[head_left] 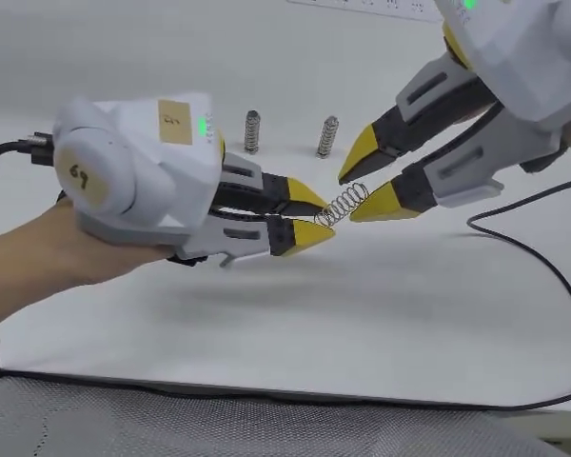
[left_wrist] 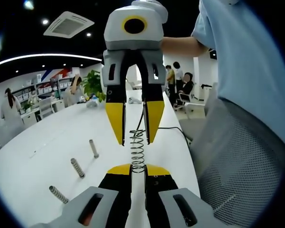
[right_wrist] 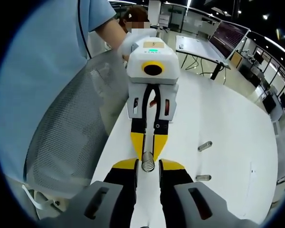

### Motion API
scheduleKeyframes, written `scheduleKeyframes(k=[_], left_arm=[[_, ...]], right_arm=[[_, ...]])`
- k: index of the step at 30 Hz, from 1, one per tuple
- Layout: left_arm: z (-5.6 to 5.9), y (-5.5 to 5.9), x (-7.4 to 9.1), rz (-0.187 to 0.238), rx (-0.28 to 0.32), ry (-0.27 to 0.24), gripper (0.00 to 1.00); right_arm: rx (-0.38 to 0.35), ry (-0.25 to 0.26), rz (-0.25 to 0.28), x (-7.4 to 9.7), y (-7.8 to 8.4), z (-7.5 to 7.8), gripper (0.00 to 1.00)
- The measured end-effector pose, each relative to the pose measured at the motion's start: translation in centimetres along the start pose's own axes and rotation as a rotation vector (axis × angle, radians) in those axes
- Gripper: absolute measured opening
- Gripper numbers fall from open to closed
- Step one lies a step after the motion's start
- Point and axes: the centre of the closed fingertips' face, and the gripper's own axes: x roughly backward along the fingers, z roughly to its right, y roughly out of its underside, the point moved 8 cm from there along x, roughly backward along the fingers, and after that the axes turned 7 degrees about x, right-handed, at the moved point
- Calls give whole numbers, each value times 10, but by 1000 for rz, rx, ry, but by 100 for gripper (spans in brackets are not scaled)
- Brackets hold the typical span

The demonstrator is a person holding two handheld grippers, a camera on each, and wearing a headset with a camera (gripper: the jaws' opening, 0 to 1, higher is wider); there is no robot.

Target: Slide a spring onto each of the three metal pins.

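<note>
A loose spring (head_left: 341, 207) hangs in the air between my two grippers. My left gripper (head_left: 328, 217), held in a hand at the left, is shut on one end of the spring (left_wrist: 137, 151). From the upper right, my right gripper (head_left: 349, 197) stands open with its yellow tips on either side of the other end (right_wrist: 148, 166). In the left gripper view, a bare pin (left_wrist: 93, 148) stands on the white table, and two pins (left_wrist: 77, 167) (left_wrist: 58, 194) beside it carry springs. Two sprung pins (head_left: 252, 131) (head_left: 327, 136) stand behind the grippers.
A black cable (head_left: 542, 267) curls across the white table (head_left: 381, 314) at the right and along its front edge. A grey mesh chair back (head_left: 171, 419) lies below the table edge. Other tables and people are far off in the room.
</note>
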Motion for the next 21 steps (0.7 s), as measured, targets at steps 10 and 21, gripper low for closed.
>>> scheduleKeyframes(k=[10,21], left_arm=[[1,-3,-2,4,-1,6,2],[0,-5,-4,9,-1,12,2]], right_arm=[[-3,-22,-4,-7,1,-2,12],[7,-23,-19,-8,3,-1,9]])
